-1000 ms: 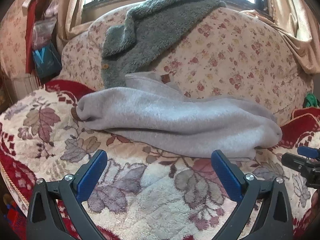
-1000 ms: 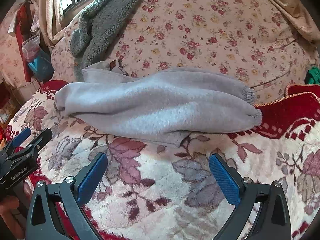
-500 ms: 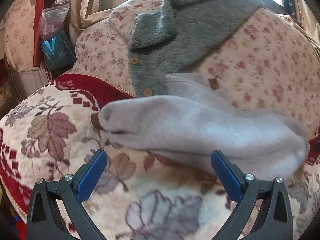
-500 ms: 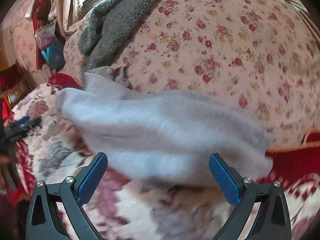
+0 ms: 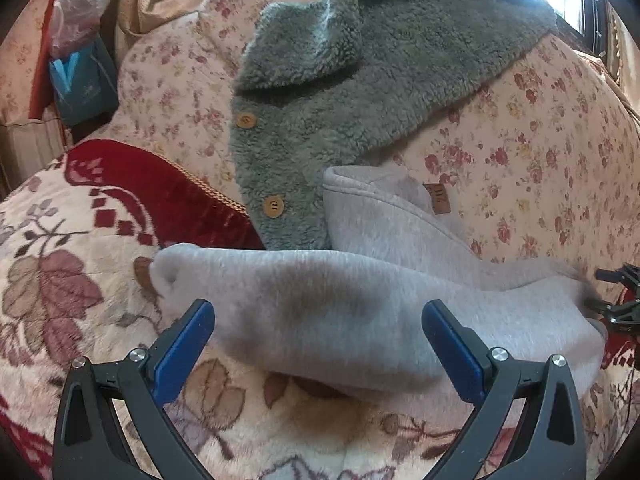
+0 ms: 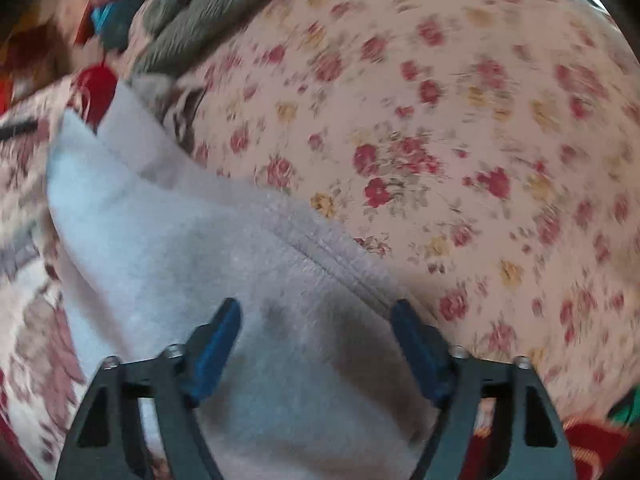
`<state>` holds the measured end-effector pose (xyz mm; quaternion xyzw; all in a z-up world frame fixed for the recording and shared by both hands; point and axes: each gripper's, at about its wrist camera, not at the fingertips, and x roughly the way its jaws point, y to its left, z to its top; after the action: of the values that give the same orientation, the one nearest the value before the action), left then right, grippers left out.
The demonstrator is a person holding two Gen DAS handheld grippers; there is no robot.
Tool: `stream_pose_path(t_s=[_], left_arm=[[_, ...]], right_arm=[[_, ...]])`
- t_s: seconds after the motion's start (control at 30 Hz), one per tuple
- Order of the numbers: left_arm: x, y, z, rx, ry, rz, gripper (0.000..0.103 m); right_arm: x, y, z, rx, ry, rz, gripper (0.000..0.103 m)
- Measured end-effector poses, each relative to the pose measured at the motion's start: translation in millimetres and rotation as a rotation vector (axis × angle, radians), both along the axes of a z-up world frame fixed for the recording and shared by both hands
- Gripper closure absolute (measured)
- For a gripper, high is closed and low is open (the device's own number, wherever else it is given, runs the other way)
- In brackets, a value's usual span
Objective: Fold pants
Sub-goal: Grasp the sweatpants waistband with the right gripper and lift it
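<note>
**Both grippers now at the pants**

You brought your left gripper (image 5: 318, 330) forward from the blanket to the grey pants (image 5: 340, 312), jaws as wide as before; your right gripper (image 6: 316, 334) rolled and crossed to the cuffed end (image 6: 344, 268), its jaws now closing with fabric between them, pads not yet pressing.
</note>
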<state>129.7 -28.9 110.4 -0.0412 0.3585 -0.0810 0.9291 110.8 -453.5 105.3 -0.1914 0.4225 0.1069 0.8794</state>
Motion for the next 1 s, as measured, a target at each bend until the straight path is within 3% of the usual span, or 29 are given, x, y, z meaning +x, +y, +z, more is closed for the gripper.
stream_pose_path(t_s=[0.17,0.23,0.4,0.5,0.73,0.83,1.0], left_arm=[[10.7,3.3,-5.2,-0.023,0.014,-0.032,0.000],[14.8,3.2,-4.3,-0.012,0.008,-0.049,0.000],[27.8,5.6,-2.5,-0.009,0.013,-0.094,0.000],[35.0,11.6,-2.9,-0.029,0.018,-0.097,0.000],[50.2,29.5,3.8,-0.216,0.044,-0.021,0.000],[59.3,24.6,-0.1,-0.241,0.079,0.016,0.000],[78.1,20.5,-22.7,-0.228,0.188,0.181,0.000]], right_arm=[[20.4,1.1,-9.0,-0.023,0.041,0.056,0.028],[27.1,3.8,-16.3,-0.046,0.079,0.088,0.036],[34.3,6.2,-32.4,-0.108,0.123,0.100,0.077],[32.4,9.3,-34.8,-0.130,0.106,0.093,0.087],[7.8,9.8,-36.6,-0.164,0.050,0.065,0.090],[-0.3,15.2,-33.7,-0.182,0.041,0.056,0.090],[-9.8,24.4,-14.6,-0.202,0.025,0.041,0.090]])
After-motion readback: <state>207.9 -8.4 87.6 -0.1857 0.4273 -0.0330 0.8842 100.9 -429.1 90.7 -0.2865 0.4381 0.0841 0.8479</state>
